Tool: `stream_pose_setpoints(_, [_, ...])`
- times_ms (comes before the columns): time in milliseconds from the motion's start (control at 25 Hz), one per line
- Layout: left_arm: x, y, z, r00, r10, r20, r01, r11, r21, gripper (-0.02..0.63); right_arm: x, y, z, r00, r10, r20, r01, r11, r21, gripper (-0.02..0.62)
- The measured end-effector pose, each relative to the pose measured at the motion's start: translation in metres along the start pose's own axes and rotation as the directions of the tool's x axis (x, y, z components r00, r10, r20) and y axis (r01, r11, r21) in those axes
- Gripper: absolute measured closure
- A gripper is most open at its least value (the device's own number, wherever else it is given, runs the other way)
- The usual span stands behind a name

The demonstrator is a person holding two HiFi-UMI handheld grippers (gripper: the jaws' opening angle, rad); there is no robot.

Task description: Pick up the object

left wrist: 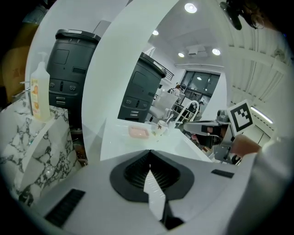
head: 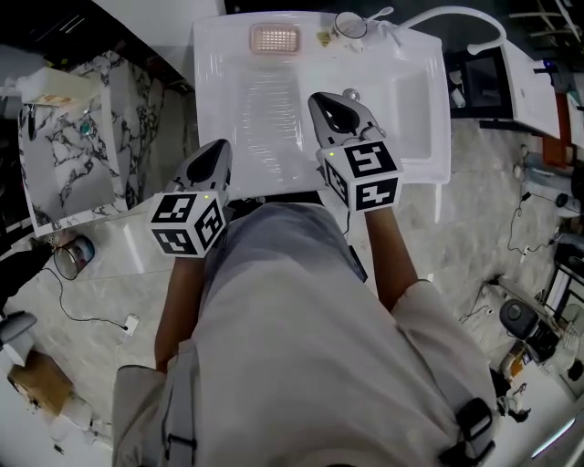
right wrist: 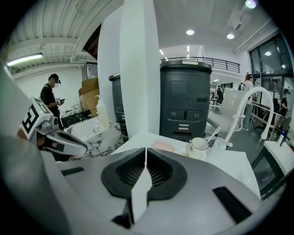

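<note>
Here, a pick-up is yet to begin at a white desk (head: 274, 137).
The left tool (head: 213, 160) and right tool (head: 334, 109) hover over its near half, jaws pressed together on nothing. The likely target, a pink dish (head: 275, 38), sits at the far edge beside a cup (head: 349, 25). Whichever tool reaches should spread early, then close squarely across the dish's sides.

- We see a pink rectangular object (head: 275, 38) with rounded corners and a ribbed top, lying flat at the far edge of the white table (head: 219, 109).
- It lies near a white cup (head: 349, 25) holding a spoon (head: 379, 14), to its right and not touching it.
</note>
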State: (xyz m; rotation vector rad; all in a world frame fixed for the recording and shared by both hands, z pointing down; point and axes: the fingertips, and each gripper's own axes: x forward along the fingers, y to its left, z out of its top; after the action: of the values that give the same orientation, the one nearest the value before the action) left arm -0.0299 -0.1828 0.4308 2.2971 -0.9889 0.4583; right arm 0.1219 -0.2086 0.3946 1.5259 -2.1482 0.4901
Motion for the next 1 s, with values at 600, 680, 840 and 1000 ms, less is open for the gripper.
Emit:
stream_pose_setpoints(600, [0.012,0.01,-0.001,0.998,0.051,-0.022,-0.052,0.998,-0.046,0.603,0.043,-0.023,0.005,0.995,0.068,-0.079,-0.078,0.989,-0.128,0.581])
stream_pose_setpoints(680, [0.012,0.009,-0.004,0.998,0.058,-0.03,-0.059,0.997,-0.051,0.603,0.047,-0.022,0.005,0.994,0.079,-0.081,-0.09,0.986,-0.138,0.581])
stream_pose_setpoints(840, [0.011,0.009,-0.009,0.996,0.075,-0.042,-0.077,0.996,-0.053,0.603,0.056,-0.022,0.003,0.991,0.099,-0.088,-0.112,0.98,-0.166,0.58])
stream_pose_setpoints(1000, [0.01,0.011,-0.011,0.995,0.093,-0.042,-0.095,0.994,-0.058,0.603,0.068,-0.025,0.002,0.99,0.101,-0.098,-0.118,0.975,-0.189,0.578])
